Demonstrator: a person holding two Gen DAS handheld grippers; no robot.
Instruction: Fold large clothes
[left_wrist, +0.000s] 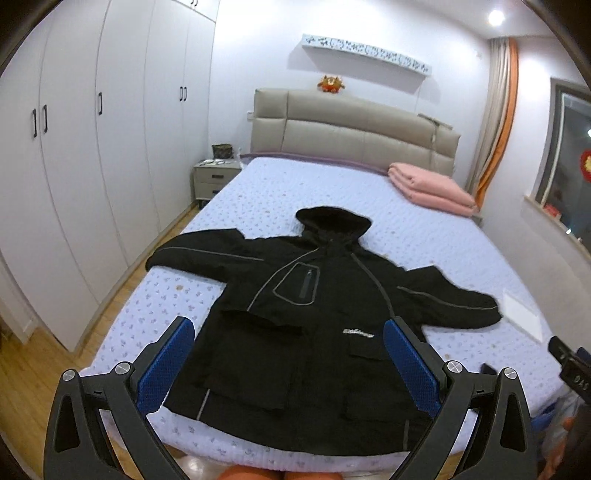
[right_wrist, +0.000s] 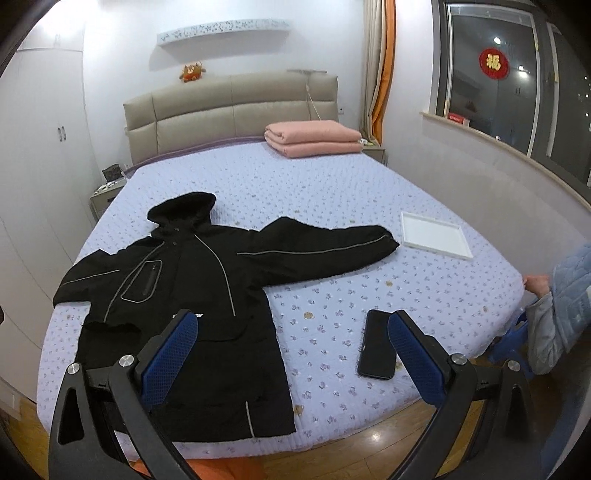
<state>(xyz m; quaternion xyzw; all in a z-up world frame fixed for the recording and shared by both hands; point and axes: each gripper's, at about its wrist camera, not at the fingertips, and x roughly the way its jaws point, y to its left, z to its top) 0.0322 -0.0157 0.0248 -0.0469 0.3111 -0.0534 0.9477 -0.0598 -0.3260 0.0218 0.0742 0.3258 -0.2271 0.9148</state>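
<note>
A black hooded jacket lies flat and face up on the lilac bed, both sleeves spread out, hood toward the headboard. It also shows in the right wrist view. My left gripper is open and empty, held above the jacket's hem at the foot of the bed. My right gripper is open and empty, held above the bed just right of the jacket's lower body.
A black phone lies on the bed right of the jacket. A white tray lies beyond the right sleeve. A folded pink blanket sits by the headboard. A person's arm is at the bed's right edge. Wardrobes stand left.
</note>
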